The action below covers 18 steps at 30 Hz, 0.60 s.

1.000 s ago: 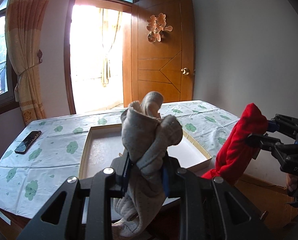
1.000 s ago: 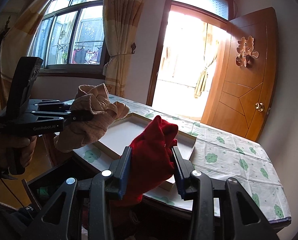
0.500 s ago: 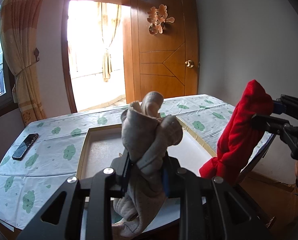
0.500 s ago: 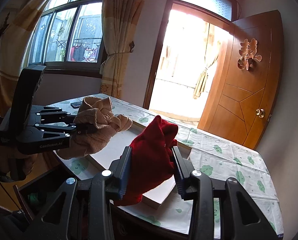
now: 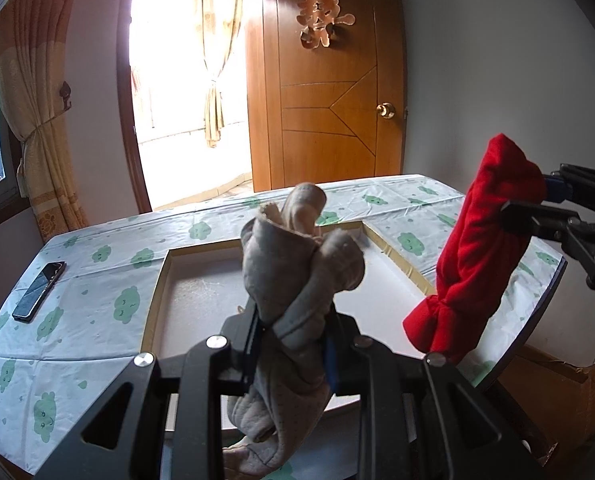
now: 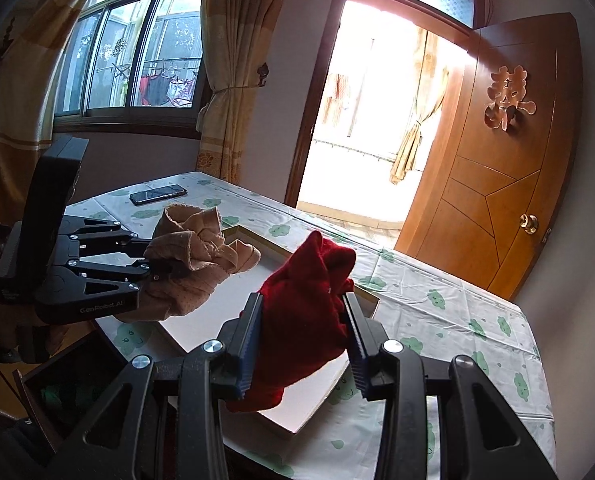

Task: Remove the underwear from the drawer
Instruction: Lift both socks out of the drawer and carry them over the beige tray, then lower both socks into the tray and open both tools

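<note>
left wrist view: the left hand-held gripper (image 5: 293, 344) is clamped on a bunched beige-grey underwear (image 5: 297, 276), both pads pressing its middle, with the top of the bundle rising above the jaws and the tail hanging below them. it is held in the air over the near edge of the surface (image 5: 77, 340), which is covered by a white cloth with green cloud prints. behind the bundle lies a shallow white box lid (image 5: 201, 292) with a tan rim, flat on the surface. a dark phone (image 5: 39, 286) lies to the left of the lid, well apart from it. at the right, the right hand-held gripper (image 5: 533, 204) pinches a red underwear (image 5: 485, 256), which hangs down beside the lid's right edge. an open wooden door (image 5: 329, 120) stands behind.

right wrist view: the right hand-held gripper (image 6: 303, 332) is closed on the red underwear (image 6: 305, 312), squeezed between its blue pads above the near corner of the white box lid (image 6: 217, 320). to the left, the left hand-held gripper (image 6: 153, 260) grips the beige-grey underwear (image 6: 197, 260) above the lid's left side. the phone (image 6: 158, 194) lies on the surface (image 6: 437, 320) beyond it. at lower left, part of an open drawer (image 6: 61, 380) shows something green inside.
</note>
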Available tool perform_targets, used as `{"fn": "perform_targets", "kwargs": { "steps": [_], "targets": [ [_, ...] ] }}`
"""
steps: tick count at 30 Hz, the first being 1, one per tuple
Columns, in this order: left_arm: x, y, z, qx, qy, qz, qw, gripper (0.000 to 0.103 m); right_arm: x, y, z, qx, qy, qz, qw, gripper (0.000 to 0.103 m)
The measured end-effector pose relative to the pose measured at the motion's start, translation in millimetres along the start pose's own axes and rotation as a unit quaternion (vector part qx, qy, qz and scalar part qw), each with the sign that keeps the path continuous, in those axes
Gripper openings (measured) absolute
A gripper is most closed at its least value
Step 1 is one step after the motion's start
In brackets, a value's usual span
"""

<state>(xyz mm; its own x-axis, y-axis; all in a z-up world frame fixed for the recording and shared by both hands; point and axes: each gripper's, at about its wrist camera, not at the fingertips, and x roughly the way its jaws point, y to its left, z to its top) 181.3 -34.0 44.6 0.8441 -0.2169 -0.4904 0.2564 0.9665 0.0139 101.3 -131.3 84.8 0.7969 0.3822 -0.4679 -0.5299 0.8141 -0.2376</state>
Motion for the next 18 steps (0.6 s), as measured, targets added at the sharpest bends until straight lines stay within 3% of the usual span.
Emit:
{"fn": "perform_targets", "kwargs": {
  "steps": [8, 18],
  "targets": [
    [30, -5, 15, 0.001, 0.022, -0.004, 0.9997, 0.024, 36, -17, 7, -0.002, 0.041, 0.007, 0.999, 0.041],
    [73, -3, 30, -0.038, 0.049, -0.016, 0.9979, 0.024, 91, -30, 11, -0.015, 0.099, 0.011, 0.995, 0.041]
  ]
}}
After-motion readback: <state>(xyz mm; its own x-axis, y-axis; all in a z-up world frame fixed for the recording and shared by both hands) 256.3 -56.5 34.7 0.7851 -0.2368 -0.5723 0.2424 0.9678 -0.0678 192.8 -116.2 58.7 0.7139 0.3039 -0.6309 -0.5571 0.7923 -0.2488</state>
